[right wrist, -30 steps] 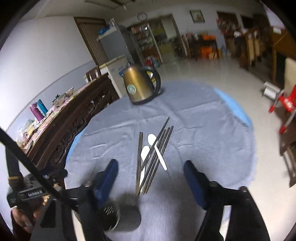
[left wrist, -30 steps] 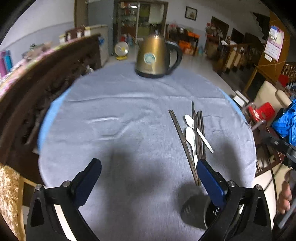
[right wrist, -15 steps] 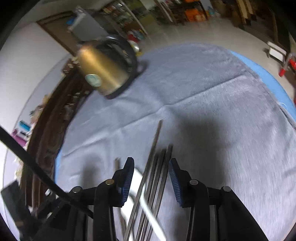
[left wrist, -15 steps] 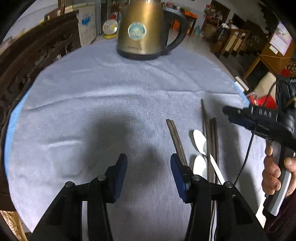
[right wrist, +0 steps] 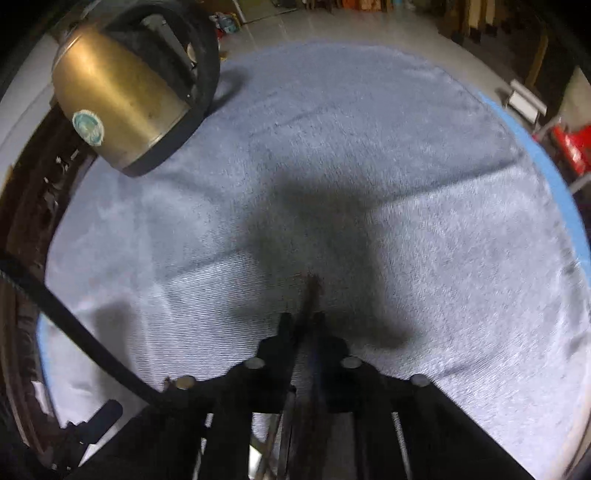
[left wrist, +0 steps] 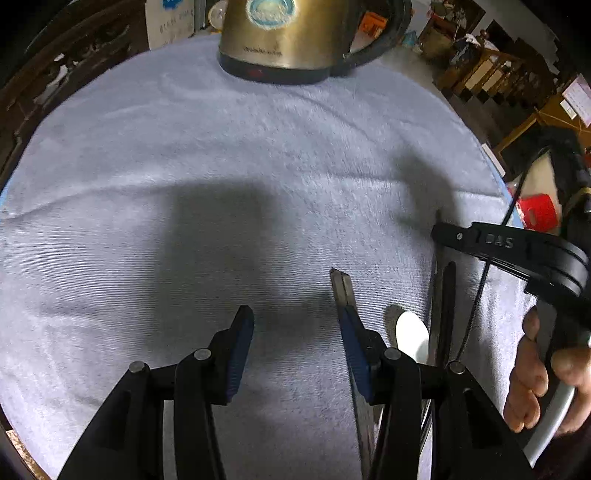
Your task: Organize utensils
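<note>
Right wrist view shows the right gripper (right wrist: 303,325) with its jaws drawn together on a dark chopstick (right wrist: 312,291), whose tip pokes out ahead over the grey cloth (right wrist: 369,147). From the left wrist, a pair of chopsticks (left wrist: 341,286) lies just at the inner face of the left gripper's (left wrist: 295,332) right finger; farther toward the right edge of the surface rest a white spoon (left wrist: 412,332) and more dark chopsticks (left wrist: 441,306). The left jaws stand apart, holding nothing.

Raised letters on the right gripper's black body read partly "OAS"; the first character is unclear. At the far edge stands a gold kettle (left wrist: 284,33) with a round blue-green sticker and a line of small print on its body too blurred to read.

The cloth covers a round surface with a blue rim (right wrist: 546,170) showing at the right. Dark carved wooden furniture (left wrist: 55,74) stands at the left, tiled floor beyond.

The person's right hand (left wrist: 543,380) grips the right gripper's handle, fingers curled around it.
</note>
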Demonstrator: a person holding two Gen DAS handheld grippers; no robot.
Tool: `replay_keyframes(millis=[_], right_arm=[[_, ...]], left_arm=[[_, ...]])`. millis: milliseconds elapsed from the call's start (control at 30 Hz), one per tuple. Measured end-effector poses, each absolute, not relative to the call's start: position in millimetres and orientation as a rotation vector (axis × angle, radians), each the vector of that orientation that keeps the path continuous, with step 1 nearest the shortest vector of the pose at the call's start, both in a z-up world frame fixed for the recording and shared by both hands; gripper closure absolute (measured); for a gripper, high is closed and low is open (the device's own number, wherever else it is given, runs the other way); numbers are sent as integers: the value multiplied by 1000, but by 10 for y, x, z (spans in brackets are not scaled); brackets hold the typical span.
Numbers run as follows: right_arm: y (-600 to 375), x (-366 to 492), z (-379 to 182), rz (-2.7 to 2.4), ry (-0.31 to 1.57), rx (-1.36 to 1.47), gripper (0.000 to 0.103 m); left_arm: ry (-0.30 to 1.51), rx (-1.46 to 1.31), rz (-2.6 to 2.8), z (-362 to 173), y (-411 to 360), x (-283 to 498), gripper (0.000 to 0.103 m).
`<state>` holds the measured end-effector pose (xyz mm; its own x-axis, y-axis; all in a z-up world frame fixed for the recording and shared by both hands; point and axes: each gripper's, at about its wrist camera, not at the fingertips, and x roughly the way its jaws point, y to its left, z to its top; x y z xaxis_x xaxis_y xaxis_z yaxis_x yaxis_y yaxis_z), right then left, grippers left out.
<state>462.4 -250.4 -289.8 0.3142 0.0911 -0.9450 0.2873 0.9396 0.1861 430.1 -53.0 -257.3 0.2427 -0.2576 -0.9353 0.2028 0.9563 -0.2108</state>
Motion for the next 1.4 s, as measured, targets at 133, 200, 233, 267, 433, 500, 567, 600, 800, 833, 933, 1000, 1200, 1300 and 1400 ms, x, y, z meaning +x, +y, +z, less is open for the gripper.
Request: replay_keyframes(millis=[133, 200, 233, 267, 433, 500, 567, 600, 800, 833, 933, 1000, 1200, 1300, 1400], right_arm=[[-2597, 4461, -2862, -85, 1184, 402, 96], [-2696, 4318, -2799, -47, 1131, 447, 96], [-2761, 4225, -2751, -25, 1105, 472, 96], [-2796, 4167, -2724, -9, 1089, 484, 96], [-2957, 3826, -2618, 51, 1035, 539, 96], [-3035, 3732, -2631, 72, 1019, 600, 96], [-3097, 3666, -2642, 90, 1003, 645, 96], [-3124, 3617, -2639, 99, 995, 662, 96], [-3145, 3453, -2638, 105, 982, 672, 96], [-3163, 3435, -2636, 101, 982, 674, 96], [-3212, 3380, -2640, 96, 977, 684, 96], [-3235, 3338, -2623, 90, 972, 671, 96], [-3257, 3240, -2600, 102, 964, 667, 96], [-3270, 3195, -2594, 103, 955, 673, 96], [-3261, 3179, -2593, 113, 952, 681, 96]], left_arm=[[1258, -1, -303, -2608, -629, 4309, 59], [1231, 27, -302, -2606, -621, 4298, 67], [1226, 31, -305, -2613, -609, 4299, 69], [1219, 36, -306, -2604, -581, 4291, 75], [1237, 0, -303, -2555, -443, 4283, 77], [1246, -22, -304, -2557, -443, 4263, 76], [1243, -9, -305, -2555, -477, 4250, 74], [1239, 6, -303, -2551, -511, 4239, 70], [1194, 106, -254, -2538, -709, 4195, 63], [1189, 130, -249, -2535, -733, 4182, 63], [1161, 189, -251, -2534, -758, 4140, 60], [1166, 180, -240, -2522, -675, 4156, 60], [1223, 96, -234, -2505, -451, 4242, 61], [1216, 27, -277, -2419, -433, 4216, 61], [1211, 51, -299, -2412, -572, 4189, 61]])
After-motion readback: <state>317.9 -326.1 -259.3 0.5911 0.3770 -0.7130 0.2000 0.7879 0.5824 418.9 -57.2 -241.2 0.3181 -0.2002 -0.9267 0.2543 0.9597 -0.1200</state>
